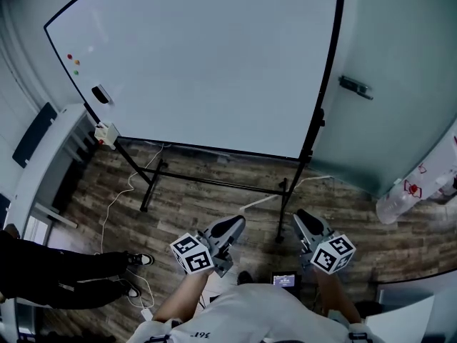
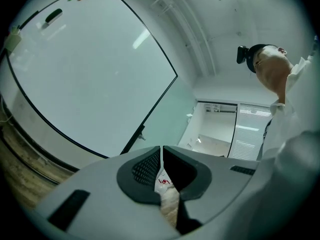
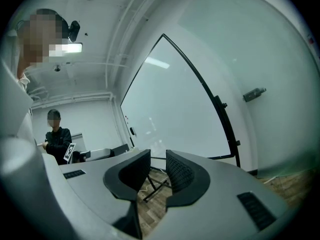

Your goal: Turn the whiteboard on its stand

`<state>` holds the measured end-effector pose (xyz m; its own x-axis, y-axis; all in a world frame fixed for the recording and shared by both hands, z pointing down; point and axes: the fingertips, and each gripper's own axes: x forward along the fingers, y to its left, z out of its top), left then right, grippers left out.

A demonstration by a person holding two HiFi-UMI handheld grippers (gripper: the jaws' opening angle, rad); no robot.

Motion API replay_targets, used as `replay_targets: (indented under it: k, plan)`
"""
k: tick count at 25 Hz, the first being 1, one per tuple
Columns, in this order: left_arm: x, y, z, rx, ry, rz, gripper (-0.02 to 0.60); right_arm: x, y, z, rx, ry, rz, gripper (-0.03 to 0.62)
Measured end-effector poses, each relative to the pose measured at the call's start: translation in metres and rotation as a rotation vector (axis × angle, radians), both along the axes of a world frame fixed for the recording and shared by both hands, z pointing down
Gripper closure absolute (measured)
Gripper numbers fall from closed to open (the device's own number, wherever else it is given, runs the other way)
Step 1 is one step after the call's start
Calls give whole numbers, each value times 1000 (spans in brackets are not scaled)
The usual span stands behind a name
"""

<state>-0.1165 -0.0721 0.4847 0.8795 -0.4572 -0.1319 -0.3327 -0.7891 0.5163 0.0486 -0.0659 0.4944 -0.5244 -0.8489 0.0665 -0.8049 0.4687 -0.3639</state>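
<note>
Left hand-held gripper (image 1: 232,225) closed, right hand-held gripper (image 1: 305,218) slightly parted; both empty. Whiteboard (image 1: 207,56) untouched, well apart on its stand (image 1: 214,182); turning apparently not begun.

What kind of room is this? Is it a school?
Probably an office or meeting room, though a classroom is possible: a big whiteboard on a stand, an eraser stuck to it, and a seated person nearby.
</note>
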Motion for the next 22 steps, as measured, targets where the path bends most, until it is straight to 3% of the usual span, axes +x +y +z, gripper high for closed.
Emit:
replay_targets:
  k: [9,22]
  plan:
    - [-17,-35,-6,8,-1,-4,574,-5,-39,-11,32,15,45,488]
    - [34,-69,3,32,-30,-27,564,43,-89,-8,50,29,12,484]
